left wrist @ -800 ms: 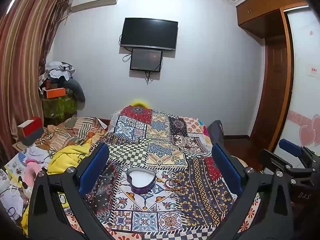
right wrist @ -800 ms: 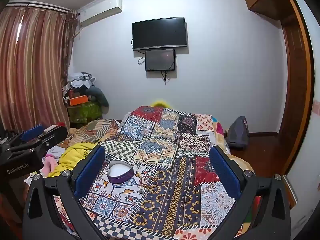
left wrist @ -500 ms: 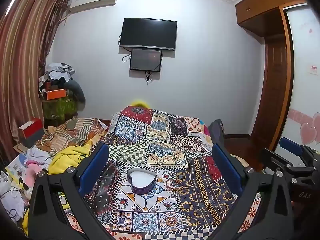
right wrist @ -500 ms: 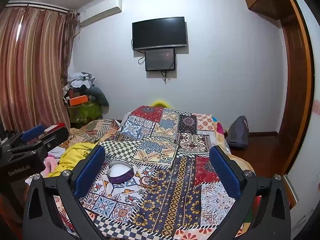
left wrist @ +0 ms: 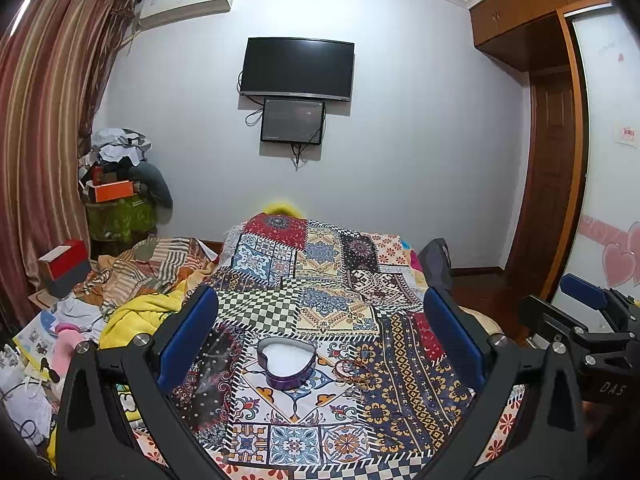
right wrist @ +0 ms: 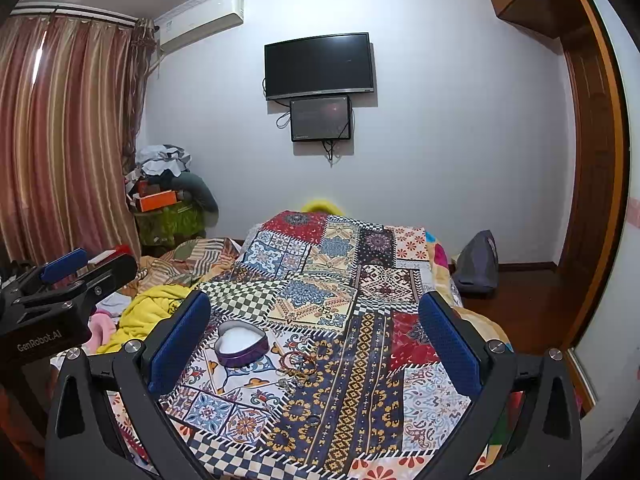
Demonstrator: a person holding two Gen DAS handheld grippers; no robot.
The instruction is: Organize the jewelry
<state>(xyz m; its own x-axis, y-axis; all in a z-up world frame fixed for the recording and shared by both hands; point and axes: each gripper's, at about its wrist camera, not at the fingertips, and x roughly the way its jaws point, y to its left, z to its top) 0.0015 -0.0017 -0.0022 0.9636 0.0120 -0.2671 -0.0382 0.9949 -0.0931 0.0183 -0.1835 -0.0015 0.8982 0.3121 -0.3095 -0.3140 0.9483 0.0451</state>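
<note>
A purple heart-shaped box (left wrist: 286, 363) with a white lining lies open on the patchwork bedspread (left wrist: 320, 304), also seen as the heart-shaped box (right wrist: 241, 343) in the right wrist view. Just right of it sits a small tangle of bracelets and jewelry (right wrist: 295, 366), with the same jewelry (left wrist: 352, 372) faint against the pattern. My left gripper (left wrist: 320, 340) hovers open above the box, holding nothing. My right gripper (right wrist: 316, 344) is open too, above the bed to the right of the box. Each gripper shows at the edge of the other's view.
A yellow blanket (left wrist: 136, 316), striped cloth and clutter pile up left of the bed. A red box (left wrist: 66, 266) and an orange box (left wrist: 110, 191) sit by the curtain. A dark bag (right wrist: 478, 264) rests on the wooden floor at right. A TV (left wrist: 298, 68) hangs on the far wall.
Both views shift only slightly; the grippers stay open and nothing on the bed has moved.
</note>
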